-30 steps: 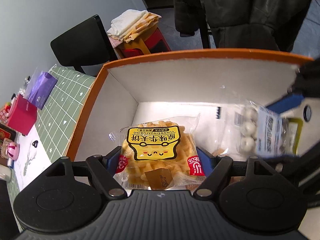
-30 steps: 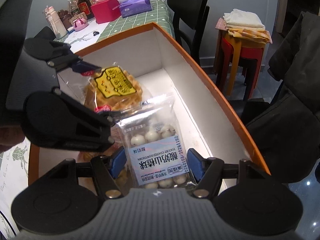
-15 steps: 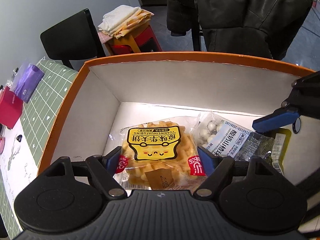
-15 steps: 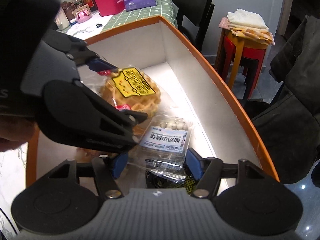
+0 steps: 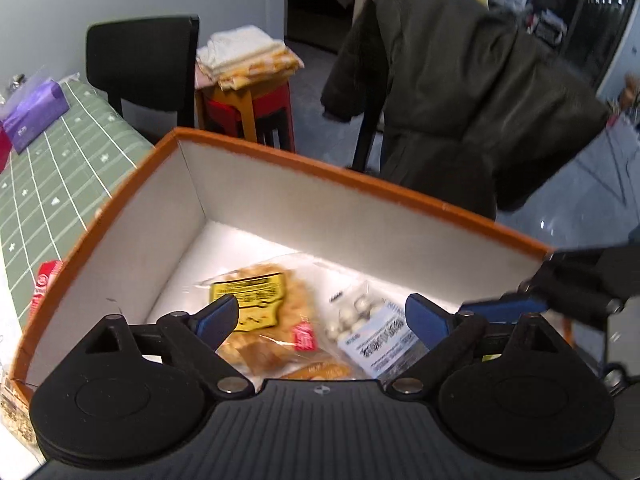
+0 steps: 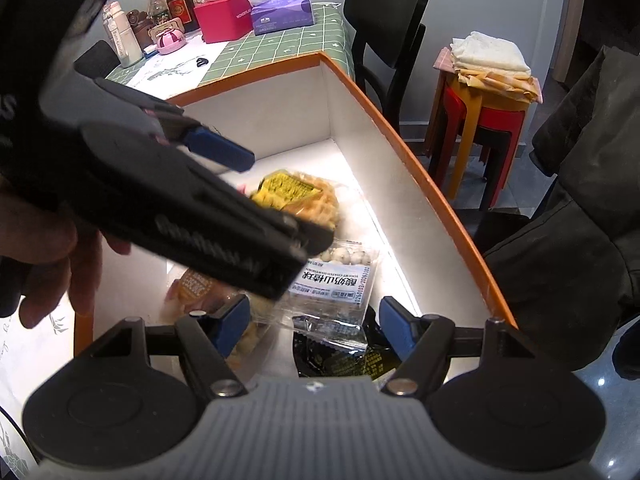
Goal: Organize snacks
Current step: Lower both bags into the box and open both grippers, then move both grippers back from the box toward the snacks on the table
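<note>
An orange-rimmed white box (image 5: 320, 168) (image 6: 400, 136) holds the snacks. A waffle packet with a yellow label (image 5: 260, 312) (image 6: 304, 196) lies on its floor. A clear bag of white yogurt balls (image 5: 372, 328) (image 6: 340, 276) lies beside it, over a black packet (image 6: 340, 356). My left gripper (image 5: 322, 316) is open and empty above the waffle packet; it also crosses the right wrist view (image 6: 224, 152). My right gripper (image 6: 314, 324) is open and empty above the yogurt ball bag, and its blue finger (image 5: 504, 308) shows in the left wrist view.
The box stands on a green checked tablecloth (image 5: 52, 176) (image 6: 272, 52) with a purple tissue pack (image 6: 282, 12), a pink box (image 6: 224, 20) and bottles (image 6: 180, 0). A black chair (image 6: 384, 28), stacked stools (image 6: 484, 120) and a dark coat (image 5: 472, 92) stand beyond. A red packet (image 5: 44, 284) lies outside the box.
My left gripper has opened and let the waffle packet drop into the box, then lifted back. The yogurt ball bag, released earlier by my right gripper, lies still in the box.
</note>
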